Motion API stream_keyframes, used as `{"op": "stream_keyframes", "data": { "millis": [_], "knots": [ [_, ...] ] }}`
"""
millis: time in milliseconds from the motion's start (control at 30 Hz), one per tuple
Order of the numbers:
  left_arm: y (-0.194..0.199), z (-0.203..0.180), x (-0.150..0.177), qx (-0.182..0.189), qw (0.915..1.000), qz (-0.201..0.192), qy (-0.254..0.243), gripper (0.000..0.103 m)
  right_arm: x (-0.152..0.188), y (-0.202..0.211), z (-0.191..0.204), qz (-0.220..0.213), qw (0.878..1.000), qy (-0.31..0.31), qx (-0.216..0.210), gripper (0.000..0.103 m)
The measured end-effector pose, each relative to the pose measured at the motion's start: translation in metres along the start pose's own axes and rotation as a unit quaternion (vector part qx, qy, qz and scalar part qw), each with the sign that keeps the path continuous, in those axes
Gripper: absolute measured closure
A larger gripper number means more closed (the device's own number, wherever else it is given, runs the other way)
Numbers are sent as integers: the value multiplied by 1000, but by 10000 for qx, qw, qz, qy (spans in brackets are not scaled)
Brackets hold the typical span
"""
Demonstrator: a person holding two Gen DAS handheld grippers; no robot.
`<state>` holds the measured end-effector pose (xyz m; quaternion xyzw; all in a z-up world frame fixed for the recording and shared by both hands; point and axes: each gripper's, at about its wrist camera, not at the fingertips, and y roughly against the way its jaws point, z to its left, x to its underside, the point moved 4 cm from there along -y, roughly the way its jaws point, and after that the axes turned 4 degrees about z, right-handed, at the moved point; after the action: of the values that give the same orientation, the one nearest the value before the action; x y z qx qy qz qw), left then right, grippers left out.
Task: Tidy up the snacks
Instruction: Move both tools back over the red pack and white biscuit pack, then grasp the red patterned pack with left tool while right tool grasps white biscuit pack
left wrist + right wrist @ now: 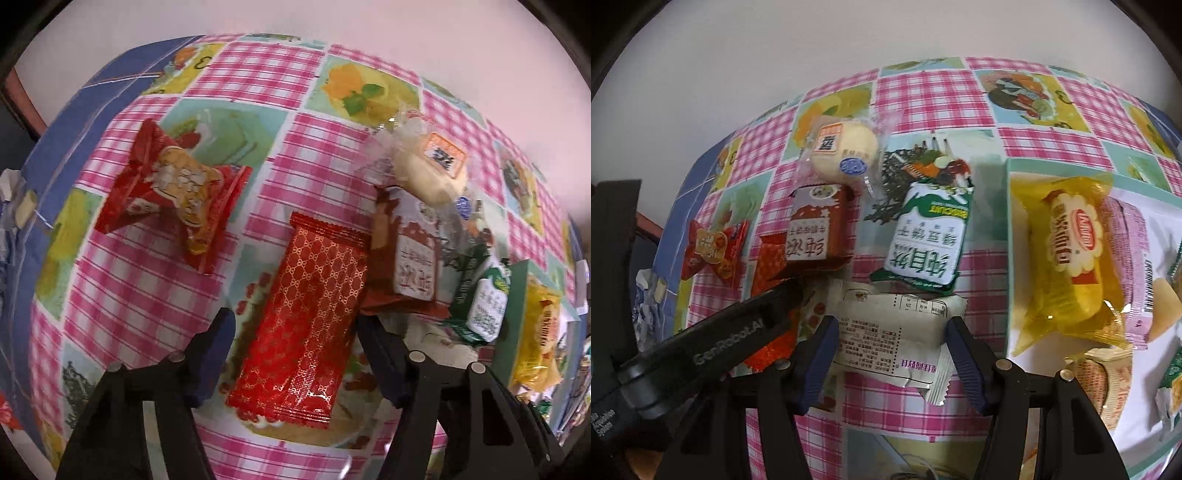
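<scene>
The left wrist view looks down on a table (122, 295) covered in a pink checked cloth with pictures of fruit and cakes. The left gripper (295, 332) points steeply down with the red gold-patterned packet (303, 325) lying flat between its fingers. The left finger stands a little off the packet's edge, and the right finger is just beside its other edge; whether the pads press on it I cannot tell.

Toward the far left corner of the table lies a red and yellow snack packet (173, 195), well apart from the rest. To the right of the red packet sits a brown packet with a white label (406, 258), and beyond it a round pale bun in clear wrap (428, 170). A green and white biscuit packet (484, 302) lies near the right edge, just beside a pale green box (517, 280).

The right wrist view shows the right gripper (892, 347) over a white packet printed with small text (886, 332), near the front of the table. Both blue pads meet the packet's two side edges, so it is held at a half-wide opening. The box (1010, 258) stands to its right with a yellow packet (1067, 254) and other snacks inside. The left gripper's black body reaches in from the left.
</scene>
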<state>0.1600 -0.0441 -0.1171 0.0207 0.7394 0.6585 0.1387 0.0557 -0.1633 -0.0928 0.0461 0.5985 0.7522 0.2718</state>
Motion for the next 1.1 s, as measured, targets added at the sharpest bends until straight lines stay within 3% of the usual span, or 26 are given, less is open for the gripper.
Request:
{"op": "stream_keyframes", "data": {
  "millis": [367,500,700,1100],
  "knots": [
    [-3,17,-6,-261,9994,-5,227,34,1,-13,25,-106,9976,505,461,36],
    [-4,23,-8,-298,9992,5,283,33,3,-19,25,-34,9970,557,528,28],
    [-2,32,0,-342,9990,15,294,33,4,-21,28,-114,9961,645,598,27],
    [-5,20,0,-497,9986,3,189,33,6,-26,35,-162,9908,1019,870,22]
  ]
}}
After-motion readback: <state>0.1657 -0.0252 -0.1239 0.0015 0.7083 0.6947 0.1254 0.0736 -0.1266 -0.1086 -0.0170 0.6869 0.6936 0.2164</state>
